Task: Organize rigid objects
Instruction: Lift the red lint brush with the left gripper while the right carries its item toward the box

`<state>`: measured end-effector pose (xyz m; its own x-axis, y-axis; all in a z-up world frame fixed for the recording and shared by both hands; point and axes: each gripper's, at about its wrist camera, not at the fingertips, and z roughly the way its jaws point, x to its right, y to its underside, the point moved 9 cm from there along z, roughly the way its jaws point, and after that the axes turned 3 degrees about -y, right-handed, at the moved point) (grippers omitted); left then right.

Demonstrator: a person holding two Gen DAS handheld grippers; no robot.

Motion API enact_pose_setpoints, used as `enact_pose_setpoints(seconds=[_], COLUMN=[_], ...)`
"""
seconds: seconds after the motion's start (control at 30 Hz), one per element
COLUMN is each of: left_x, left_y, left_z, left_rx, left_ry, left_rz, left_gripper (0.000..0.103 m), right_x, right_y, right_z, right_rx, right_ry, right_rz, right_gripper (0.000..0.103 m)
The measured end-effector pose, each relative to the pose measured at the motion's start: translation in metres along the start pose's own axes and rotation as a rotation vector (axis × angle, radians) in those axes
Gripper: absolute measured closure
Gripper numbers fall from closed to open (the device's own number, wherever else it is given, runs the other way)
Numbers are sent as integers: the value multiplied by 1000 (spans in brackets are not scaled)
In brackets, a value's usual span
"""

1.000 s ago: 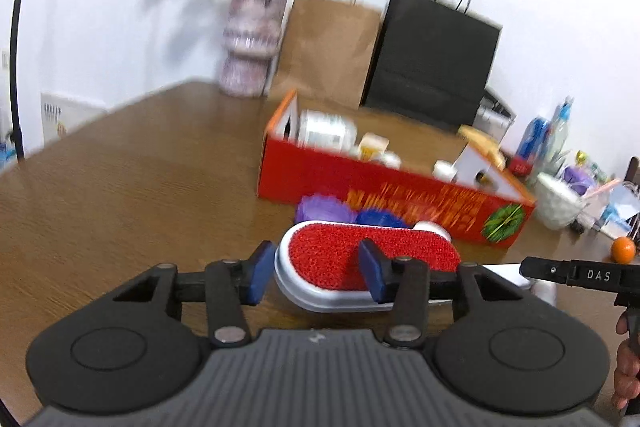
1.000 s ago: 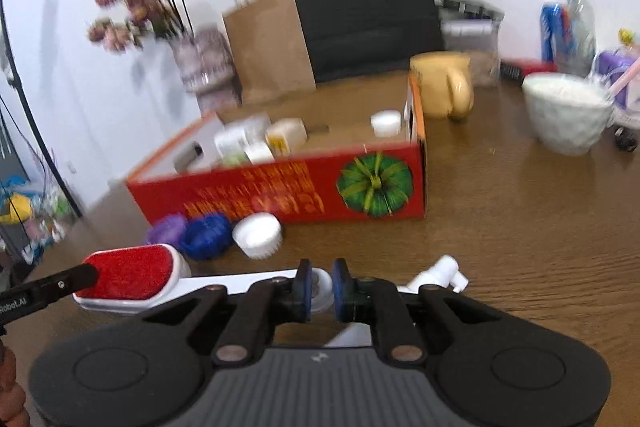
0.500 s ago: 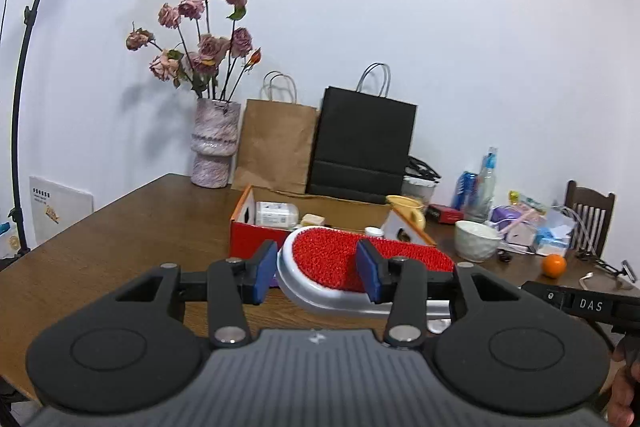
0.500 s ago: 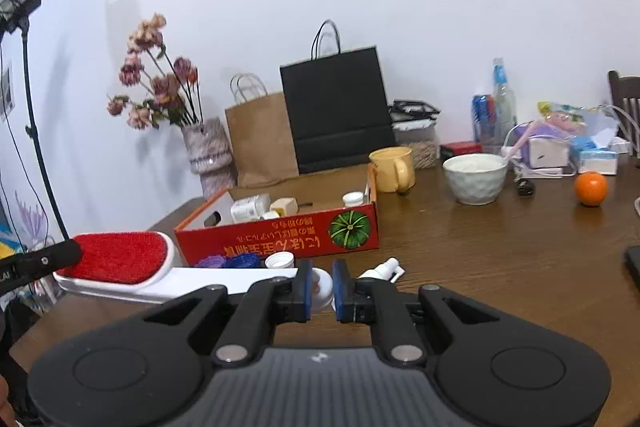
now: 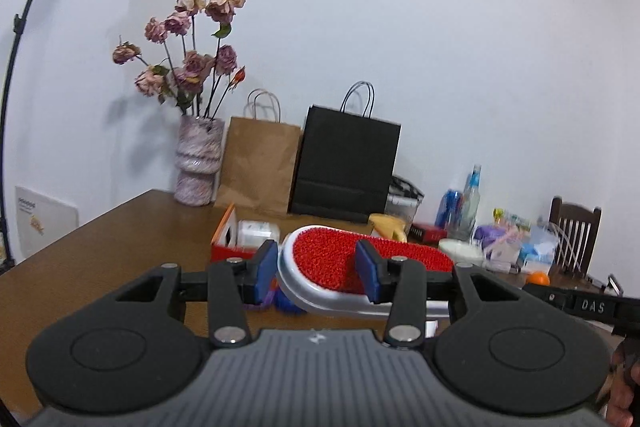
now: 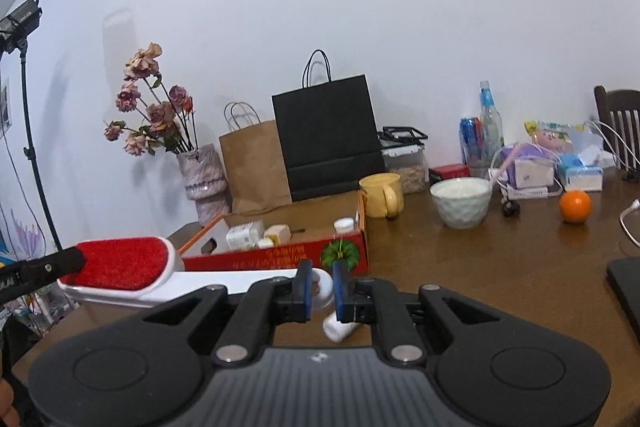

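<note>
Both grippers hold one white lint brush with a red pad, lifted above the table. My left gripper (image 5: 316,269) is shut on the brush head (image 5: 328,259). My right gripper (image 6: 319,287) is shut on the end of the brush handle (image 6: 240,277); the red head (image 6: 120,263) shows at the left. The red cardboard box (image 6: 280,257) lies beyond, with small white and yellow boxes and a white jar inside. A white tube (image 6: 340,327) lies on the table under the right gripper.
A vase of dried roses (image 5: 198,159), a brown paper bag (image 5: 256,163) and a black bag (image 5: 344,163) stand at the back. A yellow mug (image 6: 380,195), white bowl (image 6: 460,201), orange (image 6: 575,207), bottles and packets sit on the right. Purple and blue lids (image 5: 280,301) lie below the brush.
Both grippers have risen with the brush between them, and the views have tilted up from the table toward the wall. The box now sits lower and farther.
</note>
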<state>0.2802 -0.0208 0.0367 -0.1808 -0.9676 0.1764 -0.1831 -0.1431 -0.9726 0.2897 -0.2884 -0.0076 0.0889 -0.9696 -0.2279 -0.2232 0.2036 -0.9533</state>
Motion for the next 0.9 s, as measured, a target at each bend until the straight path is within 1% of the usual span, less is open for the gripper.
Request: enact_pose_setpoints(seconds=[0.07, 0.23, 0.3, 0.37, 0.43, 0.53, 0.67, 0.73, 0.77, 0.8, 0.83, 0.9], left_x=[-3, -12, -17, -30, -41, -55, -69, -75, -78, -82, -86, -94], left_y=[-14, -49, -55, -58, -57, -45, -22, -6, 4, 12, 21, 35], left_z=[24, 94, 124, 157, 182, 217, 250, 264, 272, 278, 283, 292], left_rx=[0, 21, 0, -42, -65, -97, -140, -184, -219, -234, -262, -293], left_ry=[12, 42, 53, 53, 43, 19, 5, -1, 0, -4, -6, 11], left_rz=[-6, 1, 3, -33, -53, -54, -60, -63, -62, -66, -88, -134], left_gripper=[60, 60, 60, 60, 60, 60, 60, 60, 60, 59, 58, 53], right_x=[-1, 3, 4, 4, 3, 7, 15, 18, 18, 19, 20, 19], right_y=[-16, -56, -67, -73, -73, -62, -38, -26, -20, -15, -9, 1], right_z=[20, 92, 125, 153, 183, 224, 267, 282, 289, 294, 299, 307], right_rx=[16, 37, 31, 21, -1, -44, -102, -134, -150, -158, -166, -184], right_ry=[-10, -22, -15, -28, -40, -37, -27, -17, -12, -11, -12, -16], right_rz=[-2, 28, 26, 34, 41, 51, 54, 27, 7, -10, -25, -47], right_gripper=[92, 92, 92, 92, 92, 92, 92, 92, 90, 89, 89, 86])
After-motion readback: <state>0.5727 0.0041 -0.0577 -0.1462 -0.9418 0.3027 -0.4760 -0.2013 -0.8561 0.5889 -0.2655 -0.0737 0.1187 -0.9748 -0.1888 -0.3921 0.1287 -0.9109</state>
